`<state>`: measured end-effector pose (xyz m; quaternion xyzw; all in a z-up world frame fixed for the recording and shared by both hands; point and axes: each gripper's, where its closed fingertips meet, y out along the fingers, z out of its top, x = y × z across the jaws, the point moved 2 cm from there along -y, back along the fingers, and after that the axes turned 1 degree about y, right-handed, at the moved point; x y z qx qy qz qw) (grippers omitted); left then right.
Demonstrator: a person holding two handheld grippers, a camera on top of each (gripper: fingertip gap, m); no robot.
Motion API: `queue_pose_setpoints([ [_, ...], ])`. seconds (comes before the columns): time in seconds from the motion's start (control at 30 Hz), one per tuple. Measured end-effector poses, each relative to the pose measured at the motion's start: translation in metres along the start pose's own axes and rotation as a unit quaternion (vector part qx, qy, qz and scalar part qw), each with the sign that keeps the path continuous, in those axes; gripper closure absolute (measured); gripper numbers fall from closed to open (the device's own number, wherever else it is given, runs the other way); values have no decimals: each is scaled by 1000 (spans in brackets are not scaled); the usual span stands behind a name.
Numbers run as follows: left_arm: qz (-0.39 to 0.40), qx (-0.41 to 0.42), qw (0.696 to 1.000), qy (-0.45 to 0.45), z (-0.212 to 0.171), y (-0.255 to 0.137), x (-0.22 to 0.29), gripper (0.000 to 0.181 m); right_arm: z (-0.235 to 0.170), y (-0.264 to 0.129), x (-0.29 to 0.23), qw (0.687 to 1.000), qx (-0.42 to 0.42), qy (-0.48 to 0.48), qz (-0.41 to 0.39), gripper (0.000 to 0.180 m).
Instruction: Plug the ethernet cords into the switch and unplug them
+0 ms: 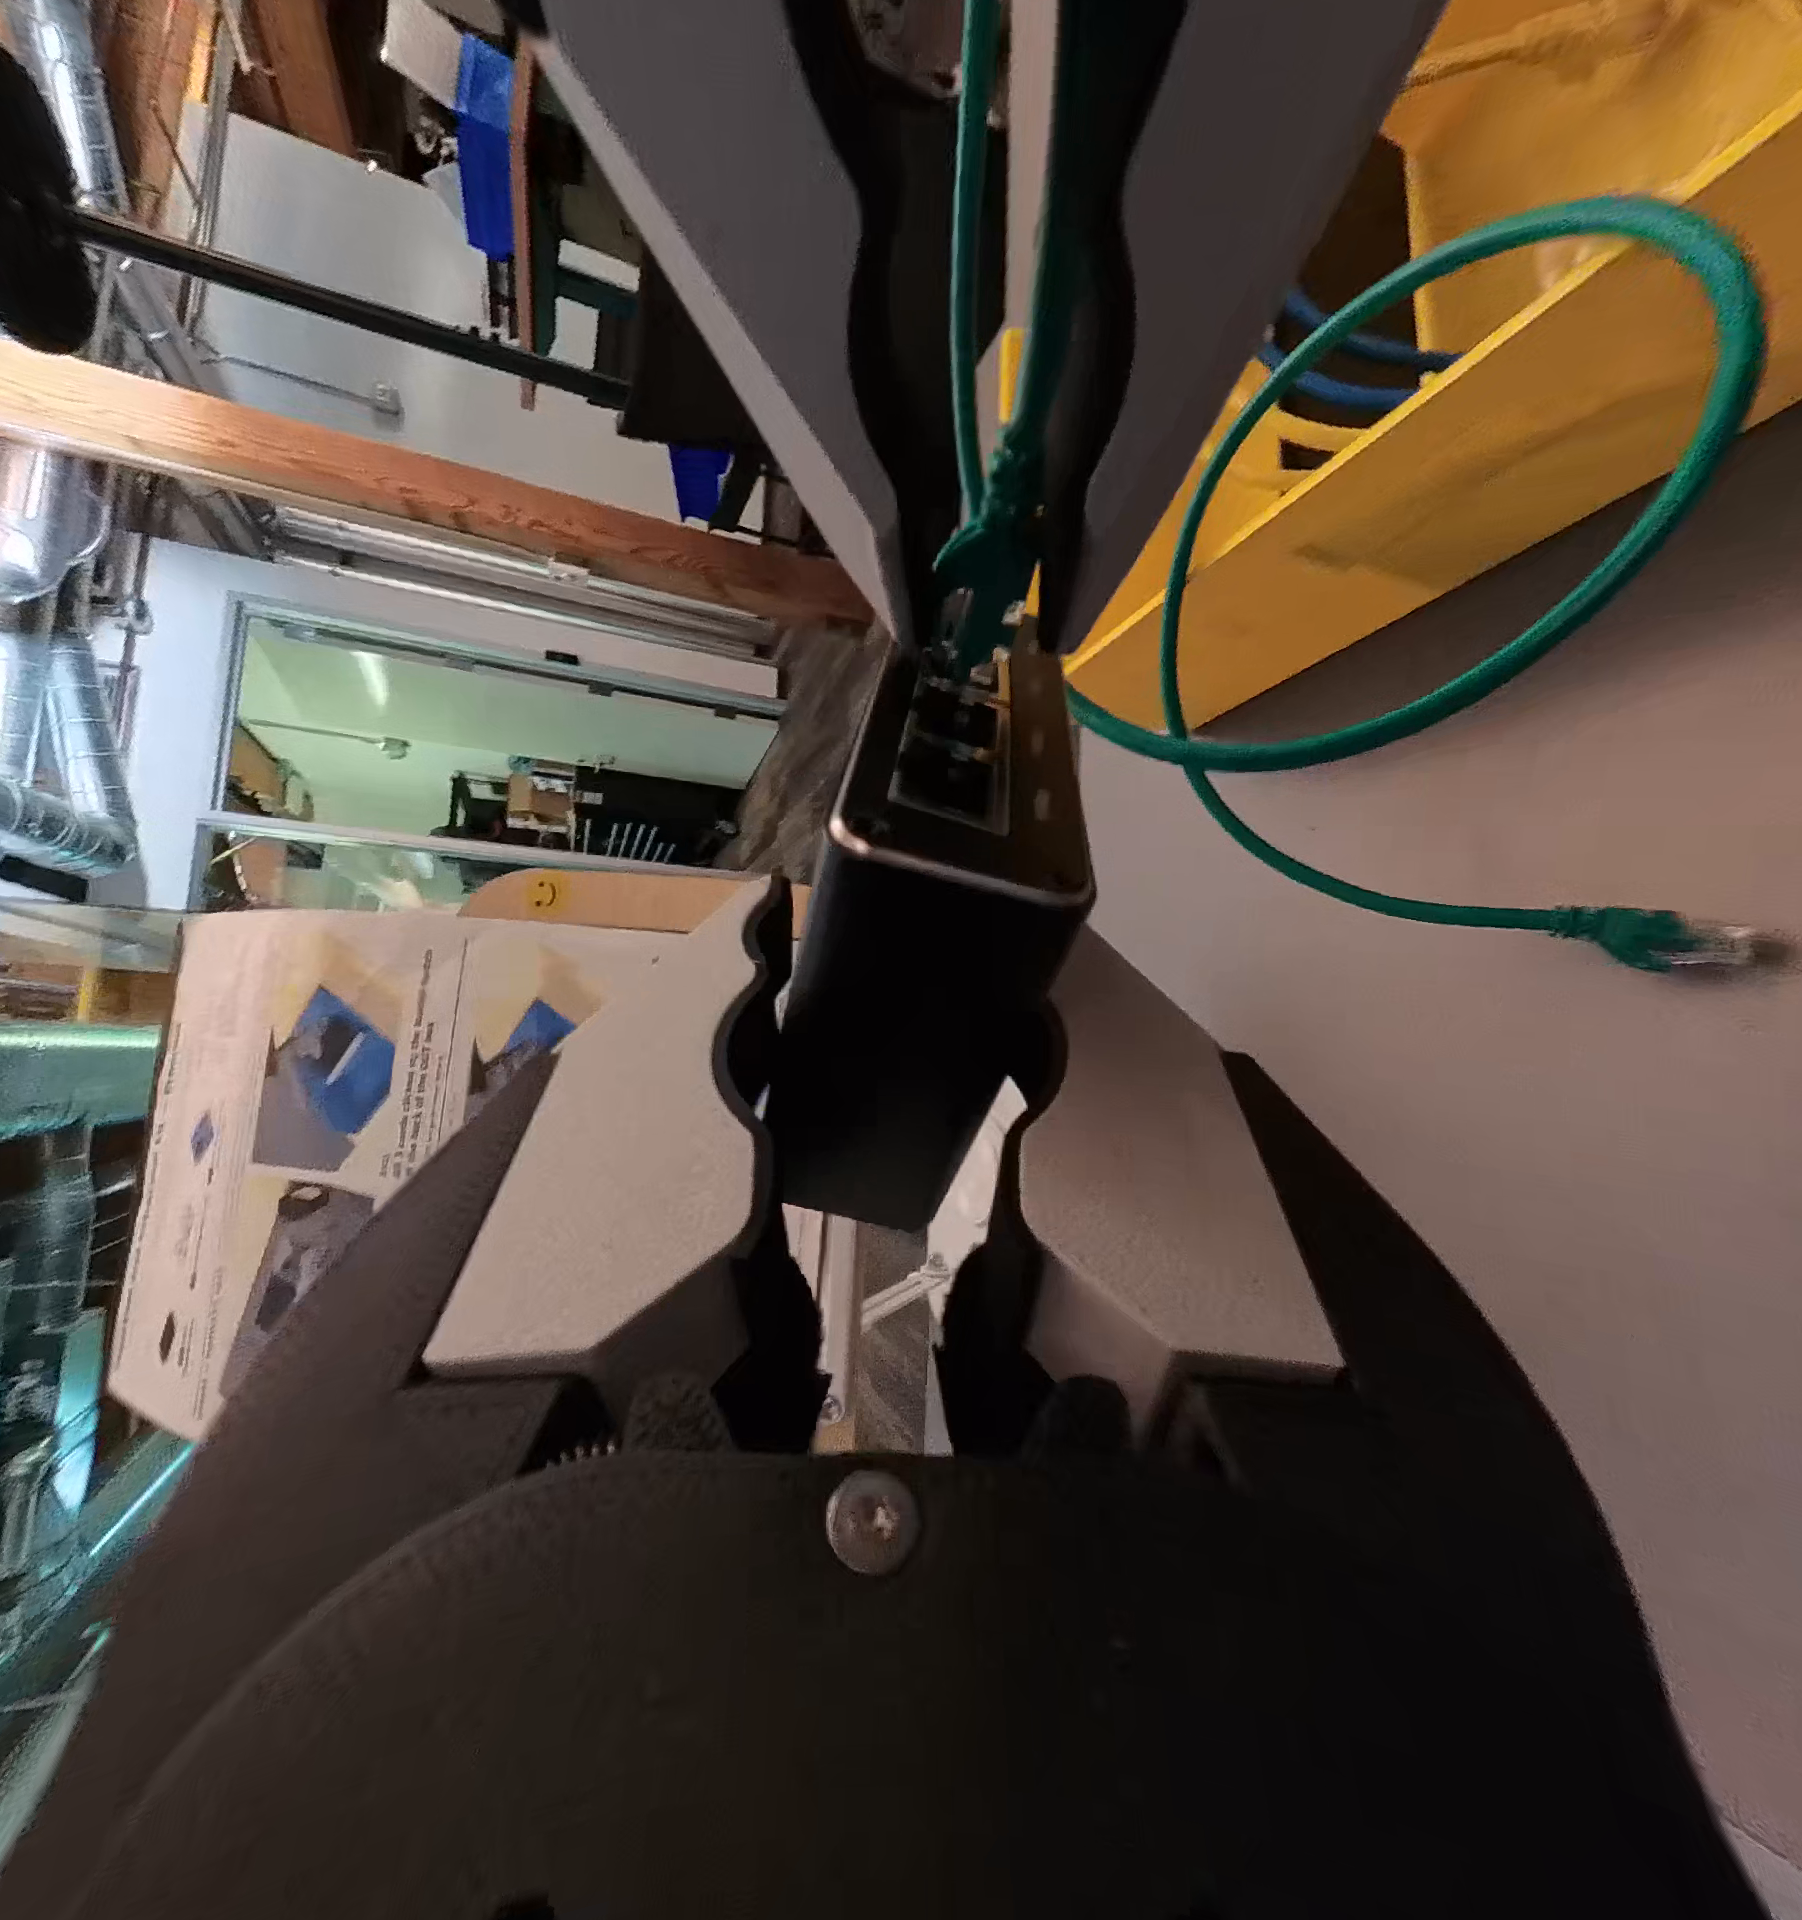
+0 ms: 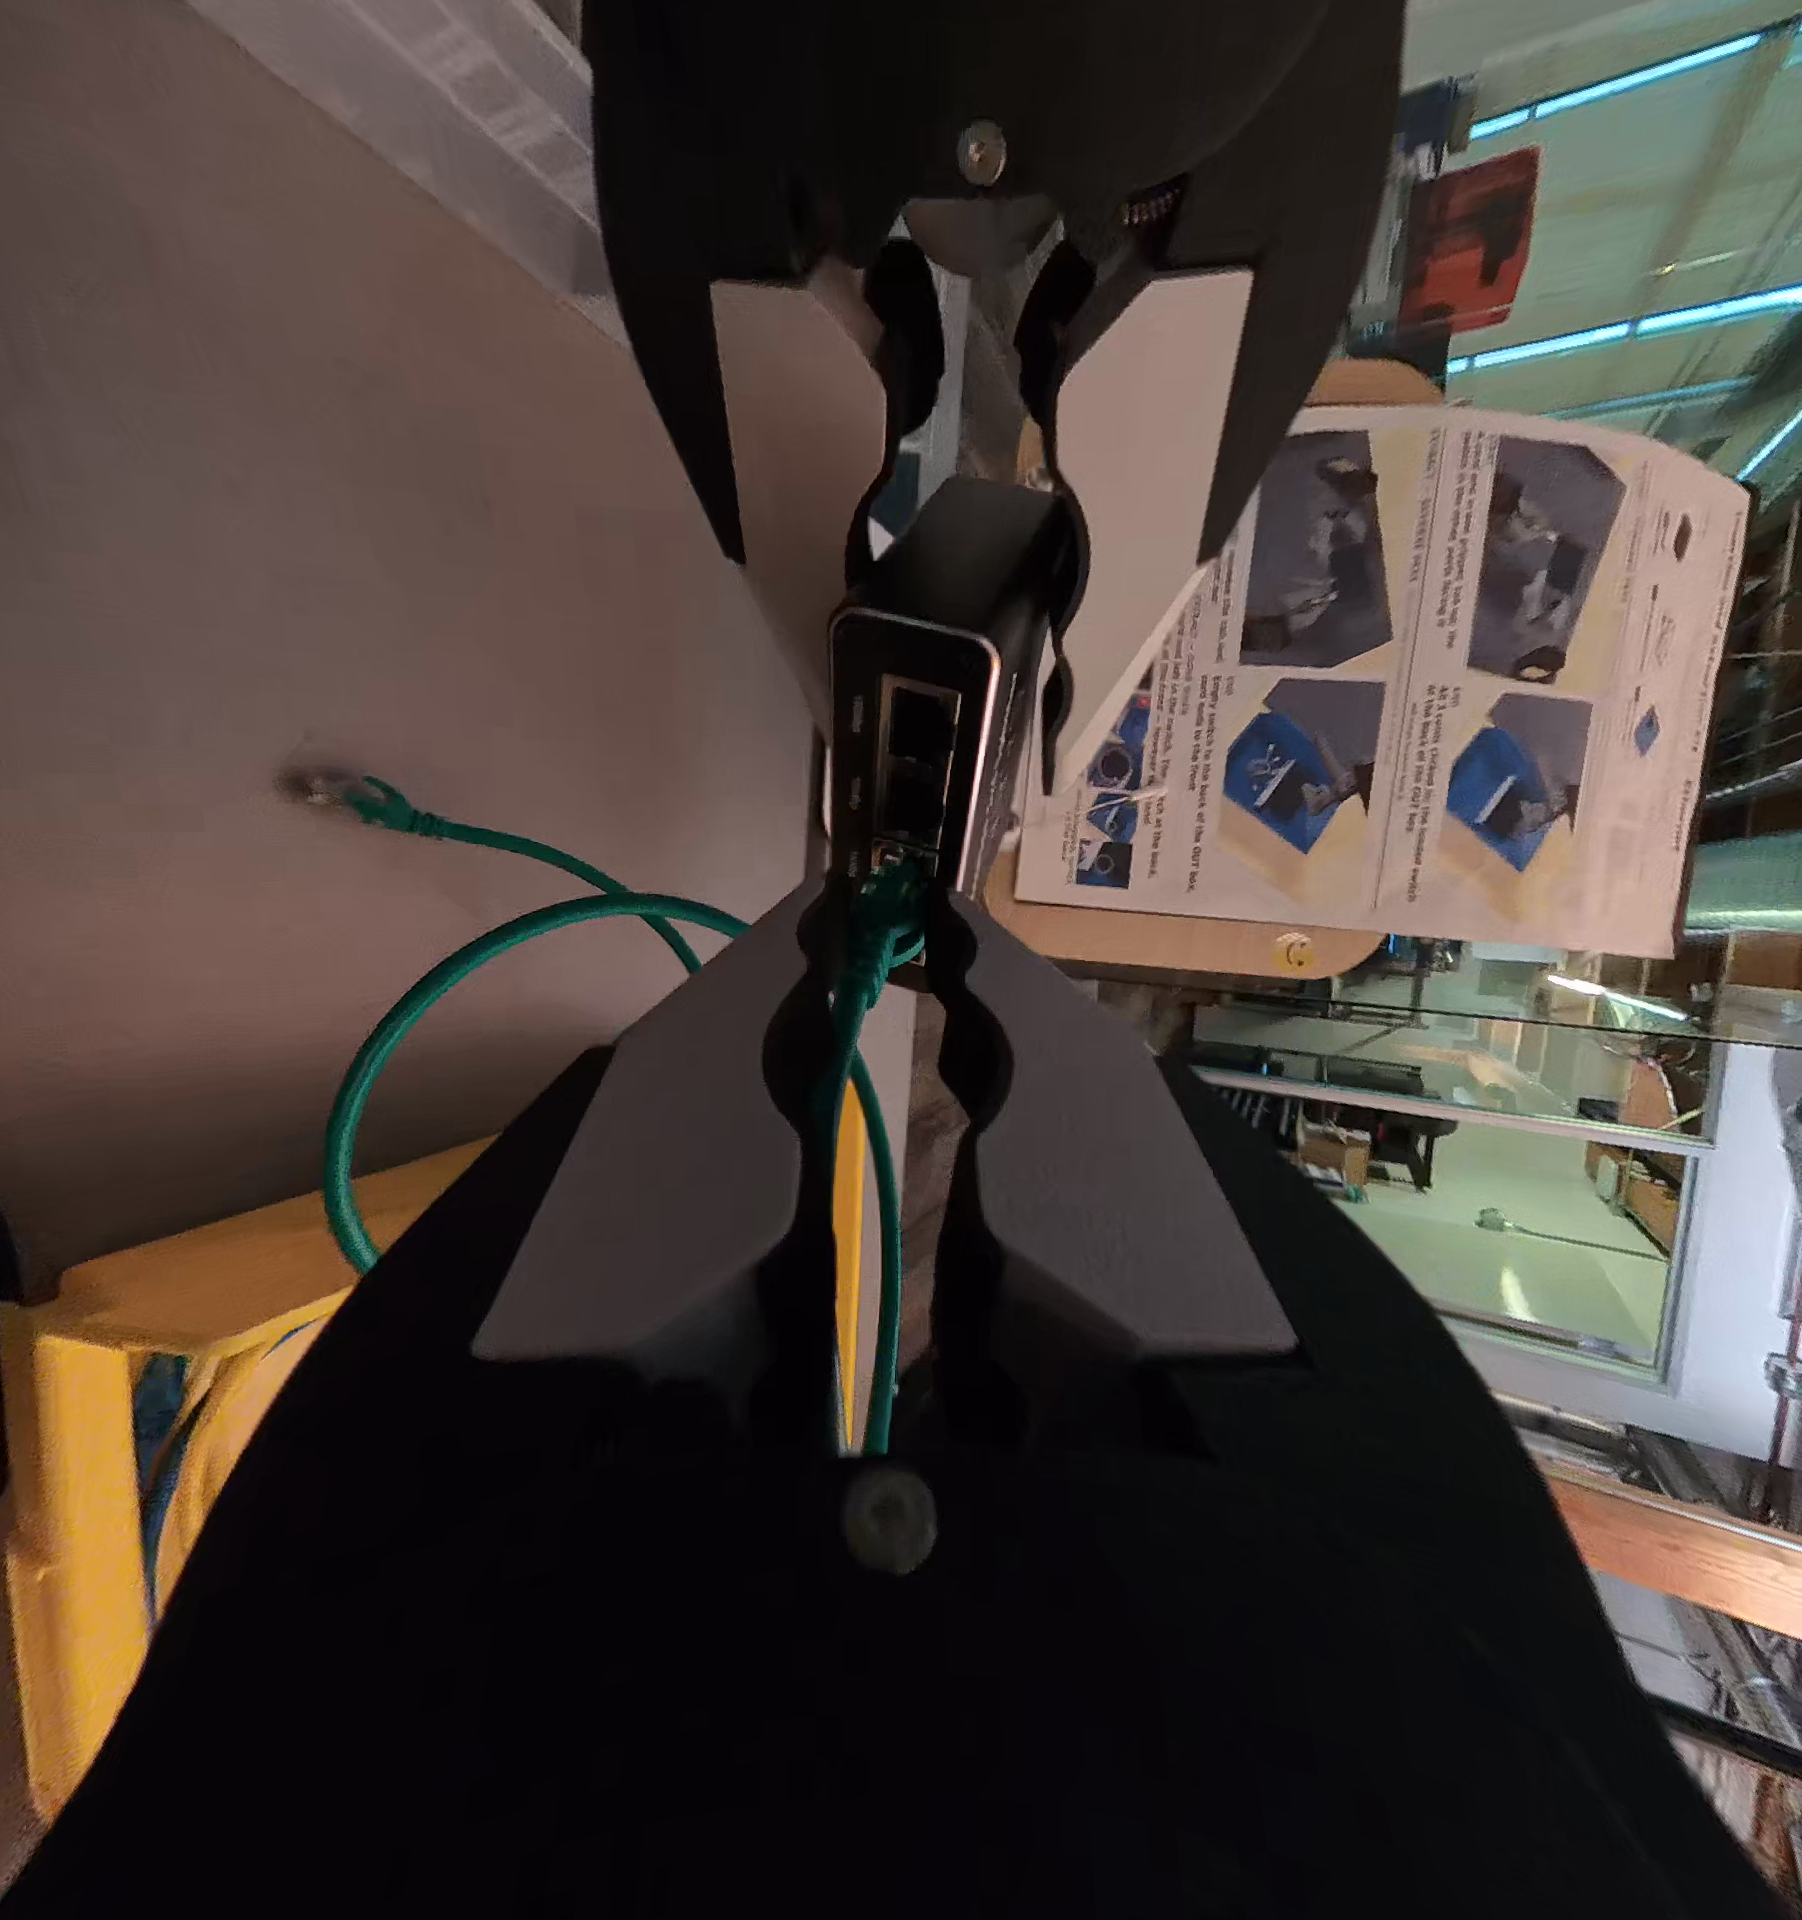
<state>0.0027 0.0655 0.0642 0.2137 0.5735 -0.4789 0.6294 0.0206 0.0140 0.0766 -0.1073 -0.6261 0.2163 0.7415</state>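
**Both grippers meet at the switch**

Left gripper (image 1: pixel 897 1049) sits closest in its own view, its pale fingers closed on the rear of the black switch (image 1: pixel 938 935), which is held off the grey table (image 1: pixel 1499 1143). The switch's port face points away from that camera, toward the right gripper (image 1: pixel 980 613) coming in opposite. Only this view shows the free plug (image 1: pixel 1697 948) sharply, lying on the table well apart from the switch.

From the right wrist view the port face is plain: a row of sockets, two dark and unfilled, the nearest one taking a green cord (image 2: pixel 876 1039). The right gripper (image 2: pixel 881 940) is nearly closed around that cord's plug (image 2: pixel 892 894), right at the socket; whether the plug is fully seated I cannot tell. The cord runs back between the fingers, loops over the table, and passes a yellow bin (image 2: pixel 97 1403). A printed sheet (image 2: pixel 1499 675) stands behind the switch, seen clearly only here.
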Motion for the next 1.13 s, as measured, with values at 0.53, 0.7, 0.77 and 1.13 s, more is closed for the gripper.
queue_pose_setpoints([
  [0.53,4,17,1000,-15,14,2,4,144,1,-20,0,1000,8,11,-5,166],
  [0.7,73,86,994,-12,32,-8,-5,135,16,-34,8,997,70,-11,-33,167],
  [0.77,66,84,994,-20,34,-4,-3,135,12,-32,7,998,58,-7,-27,167],
  [1.13,75,7,996,45,18,5,-1,135,0,-16,-3,1000,28,11,-1,165],
])
